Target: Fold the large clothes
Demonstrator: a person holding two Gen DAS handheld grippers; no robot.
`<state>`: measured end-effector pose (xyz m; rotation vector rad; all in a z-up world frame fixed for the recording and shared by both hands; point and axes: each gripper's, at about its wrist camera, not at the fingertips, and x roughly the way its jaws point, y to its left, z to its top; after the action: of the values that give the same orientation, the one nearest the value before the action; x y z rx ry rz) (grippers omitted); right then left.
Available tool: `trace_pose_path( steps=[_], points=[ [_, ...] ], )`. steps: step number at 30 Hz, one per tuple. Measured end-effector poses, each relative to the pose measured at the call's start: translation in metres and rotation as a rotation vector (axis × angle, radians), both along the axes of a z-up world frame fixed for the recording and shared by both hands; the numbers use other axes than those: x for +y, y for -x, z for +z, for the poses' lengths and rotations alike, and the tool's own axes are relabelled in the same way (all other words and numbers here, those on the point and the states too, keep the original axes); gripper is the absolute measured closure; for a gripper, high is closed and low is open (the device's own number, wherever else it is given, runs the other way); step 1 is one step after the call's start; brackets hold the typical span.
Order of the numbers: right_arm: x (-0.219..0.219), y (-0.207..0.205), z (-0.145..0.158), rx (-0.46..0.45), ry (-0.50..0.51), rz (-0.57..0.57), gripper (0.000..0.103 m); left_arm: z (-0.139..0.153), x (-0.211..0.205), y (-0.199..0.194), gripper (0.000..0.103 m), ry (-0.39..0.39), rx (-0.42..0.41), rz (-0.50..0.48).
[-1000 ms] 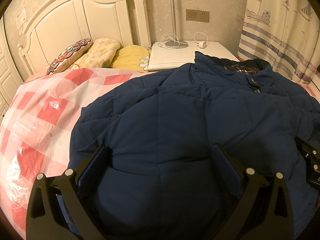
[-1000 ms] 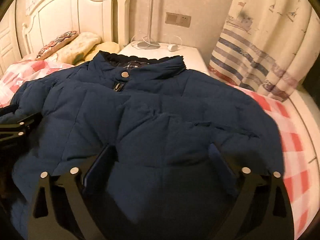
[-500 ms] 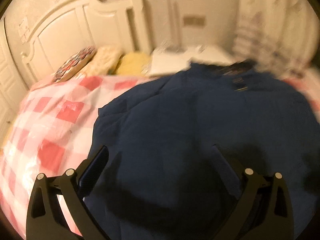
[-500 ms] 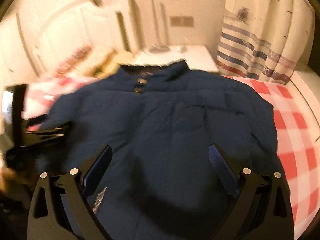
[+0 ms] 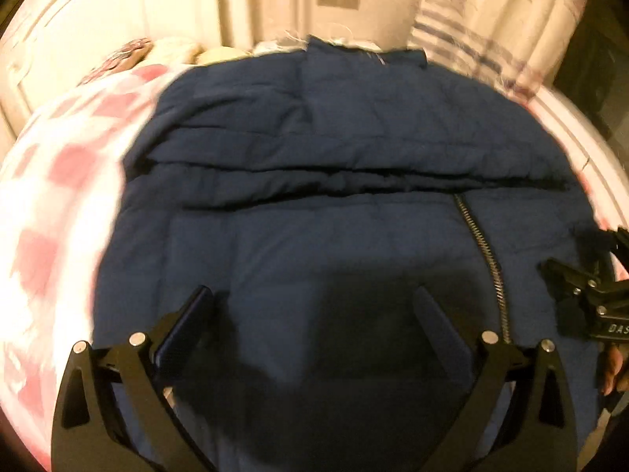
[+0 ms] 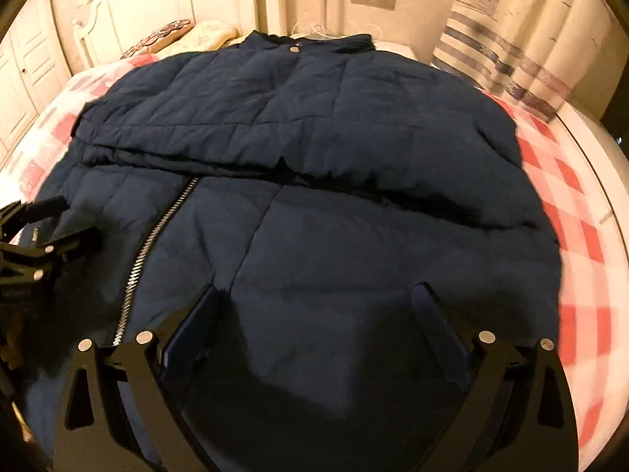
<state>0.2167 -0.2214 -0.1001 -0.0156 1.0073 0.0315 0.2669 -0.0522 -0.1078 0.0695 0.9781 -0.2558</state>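
Checkered bed (image 6: 566, 181) | navy jacket (image 6: 314, 126) spread beneath both jaws | jaws wide apart, holding nothing

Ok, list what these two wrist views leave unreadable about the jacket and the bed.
- Jacket hem: cut off by the bottom edge and hidden behind the right gripper in the right wrist view, and behind the left gripper in the left wrist view.
- Sleeves: not distinguishable; folded fabric hides them.
- Zipper lower end: hidden by the gripper frame.
- Pillows, bedspread: motion-blurred in the left wrist view.
- Nightstand: hidden behind the collar.
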Motion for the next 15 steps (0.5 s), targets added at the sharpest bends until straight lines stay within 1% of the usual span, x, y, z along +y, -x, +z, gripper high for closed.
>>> trace_pose_path(
  steps=[1,3,4,6,7,8,9,10,11,12,14,15],
  points=[
    [-0.001,0.007,0.006,-0.021,-0.005,0.000,0.008,0.005,0.005,0.009,0.002,0.011,-0.019,-0.003],
    [-0.008,0.029,0.019,-0.064,-0.006,-0.010,0.008,0.007,0.010,0.027,0.002,-0.011,-0.042,-0.001],
    [-0.011,0.038,0.019,-0.068,-0.007,-0.013,0.008,0.004,0.014,0.035,0.002,-0.029,-0.045,-0.003],
    [-0.017,0.049,0.013,-0.051,0.010,-0.019,0.008,-0.013,0.020,0.042,0.002,-0.082,-0.016,0.003],
    [-0.021,0.052,0.002,-0.015,0.036,-0.021,0.008,-0.018,0.023,0.044,0.002,-0.083,-0.031,0.007],
    [-0.023,0.053,-0.009,0.021,0.053,-0.019,0.006,-0.018,0.026,0.047,0.002,-0.068,-0.046,0.008],
    [-0.026,0.059,-0.015,0.001,0.052,-0.024,0.004,-0.018,0.028,0.047,0.002,-0.063,-0.040,0.018],
    [-0.028,0.062,-0.015,-0.007,0.042,-0.033,0.004,-0.018,0.028,0.047,0.002,-0.054,-0.023,0.026],
    [-0.030,0.066,-0.014,0.003,0.024,-0.049,0.004,-0.016,0.030,0.048,0.002,-0.041,-0.016,0.036],
    [-0.029,0.071,-0.010,0.001,0.018,-0.064,0.005,-0.011,0.032,0.054,0.002,-0.028,-0.025,0.047],
    [-0.021,0.088,0.001,-0.025,0.019,-0.053,0.005,0.002,0.029,0.073,0.002,-0.011,-0.079,0.017],
    [-0.013,0.099,0.007,-0.050,0.017,-0.019,0.005,0.006,0.026,0.083,0.002,-0.013,-0.104,0.000]
  ],
)
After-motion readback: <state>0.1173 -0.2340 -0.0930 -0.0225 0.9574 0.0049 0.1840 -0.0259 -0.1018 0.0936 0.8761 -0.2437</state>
